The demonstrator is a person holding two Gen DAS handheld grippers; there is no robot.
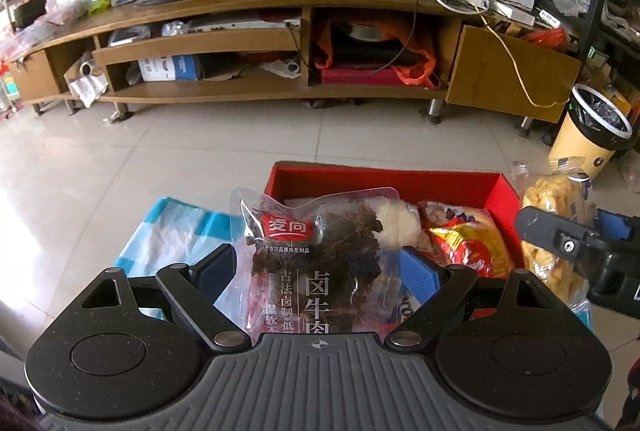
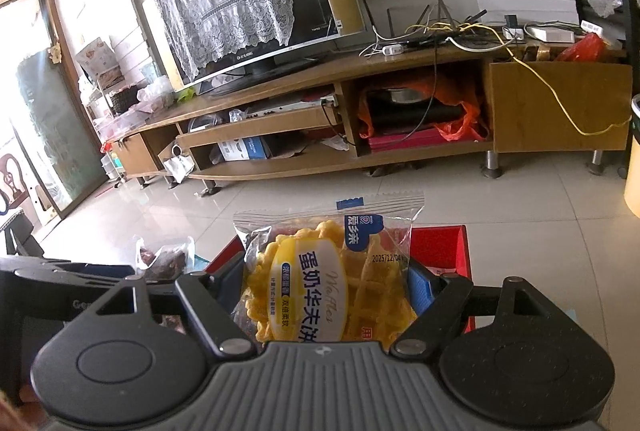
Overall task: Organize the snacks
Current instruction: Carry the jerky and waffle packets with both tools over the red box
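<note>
**Two snack packets held over the red box**

We look across a living room with a pale, glossy tiled floor point(image 1: 168, 135). Along the far wall runs a long wooden TV cabinet point(image 1: 256, 11), its open shelves crammed with boxes, bags and cables. A television point(image 2: 256, 15) draped with a lace cloth stands on top, and a tangle of wires and a router lie further along the same top. At the right edge of the left wrist view a yellow waste bin point(image 1: 588, 135) with a black liner stands on the floor.

Nearer to us sits an open red box point(image 1: 384, 177) with snack packets already lying inside it, and a blue and white checked cloth point(image 1: 176, 227) lies just beside it on the left.

Our left gripper point(image 1: 320, 263) is clamped on a clear packet of braised beef point(image 1: 316, 255), which stands upright between the blue pads, in front of the near left part of the box. Our right gripper point(image 2: 326, 281) is clamped on a waffle packet point(image 2: 332, 271), also upright, held above the box's right side. The two grippers are near each other, side by side.
</note>
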